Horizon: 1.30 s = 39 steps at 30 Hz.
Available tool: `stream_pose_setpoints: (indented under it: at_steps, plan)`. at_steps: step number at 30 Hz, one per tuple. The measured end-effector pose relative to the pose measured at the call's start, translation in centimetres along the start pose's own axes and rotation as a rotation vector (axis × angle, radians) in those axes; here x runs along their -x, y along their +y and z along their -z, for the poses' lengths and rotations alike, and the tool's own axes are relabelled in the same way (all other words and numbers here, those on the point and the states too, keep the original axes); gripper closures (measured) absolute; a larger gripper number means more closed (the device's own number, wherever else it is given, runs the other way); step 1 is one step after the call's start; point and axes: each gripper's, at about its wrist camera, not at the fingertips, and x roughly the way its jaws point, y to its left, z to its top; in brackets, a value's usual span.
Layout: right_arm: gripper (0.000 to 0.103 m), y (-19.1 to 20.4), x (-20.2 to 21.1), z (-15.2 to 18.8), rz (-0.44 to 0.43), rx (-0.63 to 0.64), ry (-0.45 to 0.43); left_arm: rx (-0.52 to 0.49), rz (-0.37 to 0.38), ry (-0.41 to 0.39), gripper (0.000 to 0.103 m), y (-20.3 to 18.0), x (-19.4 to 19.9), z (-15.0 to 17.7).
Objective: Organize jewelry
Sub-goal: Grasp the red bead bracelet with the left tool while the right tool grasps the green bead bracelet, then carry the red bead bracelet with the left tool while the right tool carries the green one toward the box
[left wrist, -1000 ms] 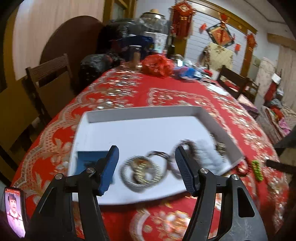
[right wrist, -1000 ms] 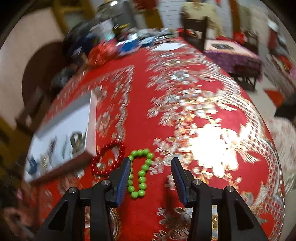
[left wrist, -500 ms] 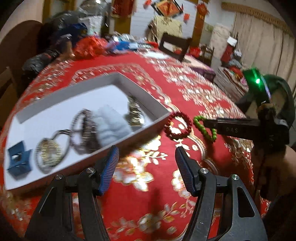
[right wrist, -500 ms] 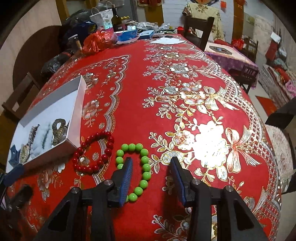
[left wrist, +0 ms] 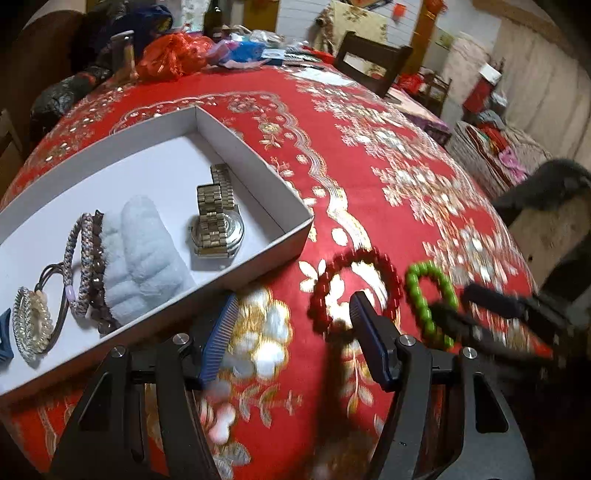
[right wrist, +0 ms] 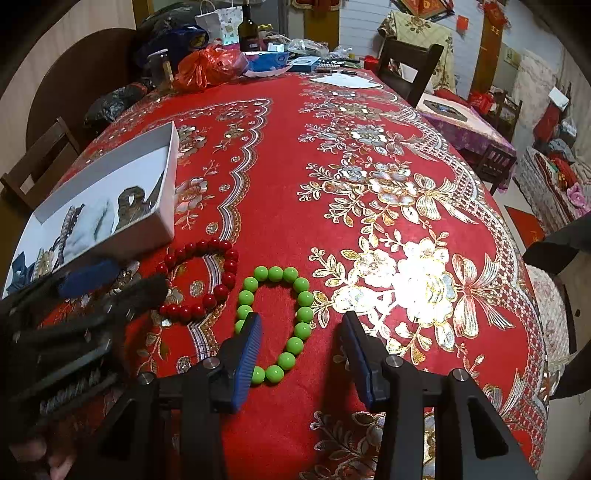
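Note:
A white tray (left wrist: 258,162) on the red tablecloth holds a metal watch (left wrist: 216,221), a pale blue fluffy band (left wrist: 142,254), braided hair ties (left wrist: 83,262) and a coiled ring (left wrist: 31,325). A red bead bracelet (left wrist: 321,295) and a green bead bracelet (left wrist: 421,299) lie on the cloth beside the tray's near right corner. My left gripper (left wrist: 291,339) is open and empty, its right finger over the red bracelet. My right gripper (right wrist: 301,350) is open and empty, straddling the near end of the green bracelet (right wrist: 275,321). The red bracelet (right wrist: 201,280) and tray (right wrist: 162,225) lie to its left.
The far end of the table holds a red plastic bag (right wrist: 210,66), a dark bottle (right wrist: 248,35), blue items and papers (right wrist: 343,79). Wooden chairs (right wrist: 410,70) stand around the table. The table edge curves away on the right (right wrist: 532,295).
My left gripper swung right from over the tray to the red bracelet. My right gripper moved forward over the green bracelet and opened a little wider.

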Motion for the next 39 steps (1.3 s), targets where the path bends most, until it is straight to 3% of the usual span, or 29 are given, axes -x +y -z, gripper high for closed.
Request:
stream_pose_setpoints:
  at_steps: [3, 7, 9, 11, 12, 18, 22, 28, 30, 32, 39]
  plan:
    - [0.059, 0.2, 0.0, -0.1, 0.003, 0.009, 0.003, -0.085, -0.111, 0.008, 0.039, -2.0, -1.0, -0.4]
    - [0.059, 0.4, 0.0, 0.0, -0.004, 0.034, 0.008, -0.080, -0.125, -0.006, 0.042, -1.6, -0.7, 0.2]
    - [0.060, 0.6, 0.1, 0.1, -0.008, 0.040, 0.008, -0.092, -0.126, -0.007, 0.059, -1.5, -0.3, 0.5]
    - [0.063, 0.8, 0.3, 0.3, -0.014, 0.051, 0.007, -0.120, -0.115, 0.000, 0.090, -1.8, 0.3, 1.2]
    - [0.064, 0.9, 0.3, 0.5, -0.015, 0.055, 0.007, -0.140, -0.111, 0.005, 0.093, -2.0, 0.7, 1.7]
    - [0.076, 2.5, 1.4, 1.9, -0.072, 0.116, 0.020, -0.153, -0.045, 0.005, 0.094, 0.1, 3.6, 5.1]
    - [0.079, 6.0, 2.6, 3.7, -0.187, 0.223, 0.032, -0.153, -0.026, -0.008, 0.095, 2.1, 6.2, 8.3]
    - [0.079, 10.5, 4.2, 6.6, -0.244, 0.349, 0.023, -0.071, -0.010, -0.020, 0.095, 6.2, 10.0, 12.3]
    - [0.080, 11.2, 4.3, 7.1, -0.232, 0.358, 0.013, -0.062, -0.010, -0.027, 0.095, 6.9, 10.5, 13.0]
    - [0.094, 11.0, 4.4, 7.2, -0.231, 0.333, 0.011, -0.062, -0.013, -0.036, 0.095, 6.9, 10.6, 13.2]
    - [0.094, 9.5, 5.0, 6.3, -0.248, 0.252, -0.008, 0.012, 0.023, -0.022, 0.095, 8.4, 10.7, 12.9]
